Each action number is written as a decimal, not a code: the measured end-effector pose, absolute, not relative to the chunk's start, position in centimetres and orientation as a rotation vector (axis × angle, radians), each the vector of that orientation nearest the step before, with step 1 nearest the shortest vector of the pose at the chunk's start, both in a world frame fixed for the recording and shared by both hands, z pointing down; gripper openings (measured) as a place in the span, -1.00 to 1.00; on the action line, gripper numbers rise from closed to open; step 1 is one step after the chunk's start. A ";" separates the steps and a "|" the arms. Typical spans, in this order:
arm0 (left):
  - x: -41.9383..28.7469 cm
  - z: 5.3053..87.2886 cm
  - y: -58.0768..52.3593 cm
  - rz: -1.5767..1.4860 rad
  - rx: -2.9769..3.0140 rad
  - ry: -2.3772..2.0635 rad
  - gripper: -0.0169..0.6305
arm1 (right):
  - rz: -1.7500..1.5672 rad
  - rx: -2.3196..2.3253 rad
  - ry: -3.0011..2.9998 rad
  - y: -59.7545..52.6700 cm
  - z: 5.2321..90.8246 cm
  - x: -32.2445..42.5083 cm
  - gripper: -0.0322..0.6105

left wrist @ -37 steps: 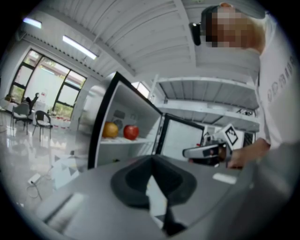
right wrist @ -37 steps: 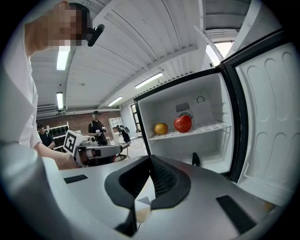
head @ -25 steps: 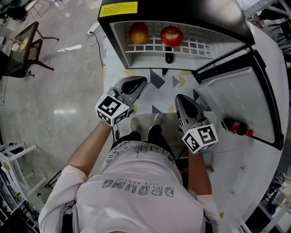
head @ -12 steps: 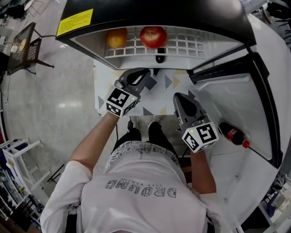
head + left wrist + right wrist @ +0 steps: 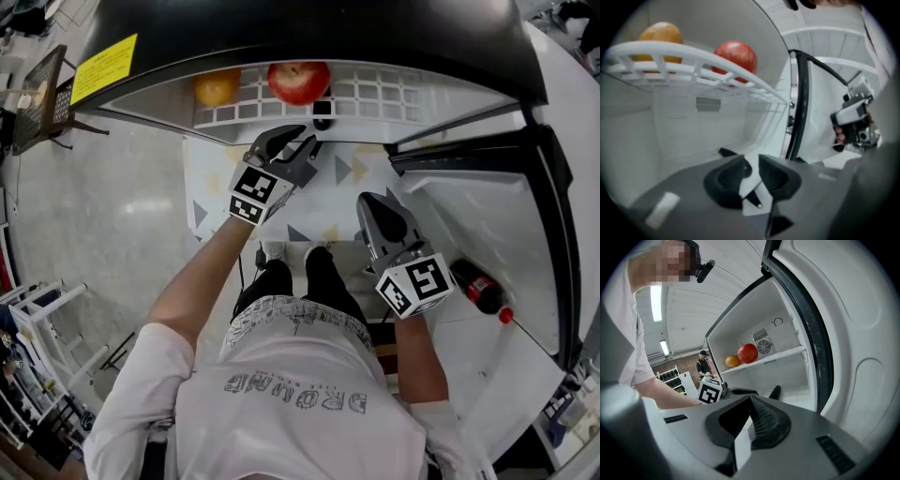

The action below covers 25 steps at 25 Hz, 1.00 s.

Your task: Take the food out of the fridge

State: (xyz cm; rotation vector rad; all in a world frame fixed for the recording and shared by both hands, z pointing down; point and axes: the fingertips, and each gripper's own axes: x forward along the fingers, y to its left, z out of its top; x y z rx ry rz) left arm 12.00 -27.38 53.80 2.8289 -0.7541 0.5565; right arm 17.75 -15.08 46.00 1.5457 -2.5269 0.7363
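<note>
On the fridge's white wire shelf point(image 5: 375, 94) sit a red apple point(image 5: 298, 82) and, left of it, an orange point(image 5: 216, 87). Both also show in the left gripper view, the apple point(image 5: 736, 55) and the orange point(image 5: 660, 33) above the jaws. My left gripper point(image 5: 298, 142) reaches just below the shelf's front edge, under the apple. Its jaws are opening and nothing is between them point(image 5: 751, 164). My right gripper point(image 5: 373, 204) hangs back near the open door, shut and empty point(image 5: 749, 413). From there the apple point(image 5: 747, 353) is seen far off.
A small dark object point(image 5: 323, 110) lies on the fridge floor below the shelf. The open door point(image 5: 469, 216) stands at right with a red-capped bottle point(image 5: 480, 289) in its rack. A chair point(image 5: 37, 84) and a white rack point(image 5: 37, 328) stand at left.
My left gripper has moved forward and down to the shelf's edge, and its jaws have parted. The right gripper has shifted a little. The fridge now sits closer in view.
</note>
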 end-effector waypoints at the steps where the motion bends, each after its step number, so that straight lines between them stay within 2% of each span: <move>1: 12.2 54.2 -27.6 0.568 2.825 -0.757 -0.65 | 0.742 1.547 -2.524 -15.0 46.2 17.9 -0.89; 18: 15.2 58.9 -29.9 0.756 2.766 -0.799 -0.27 | 0.826 1.497 -2.507 -13.8 48.9 18.6 -0.89; 25: 15.6 60.0 -31.1 0.816 2.733 -0.871 -0.25 | 0.852 1.471 -2.505 -13.0 49.7 18.5 -0.89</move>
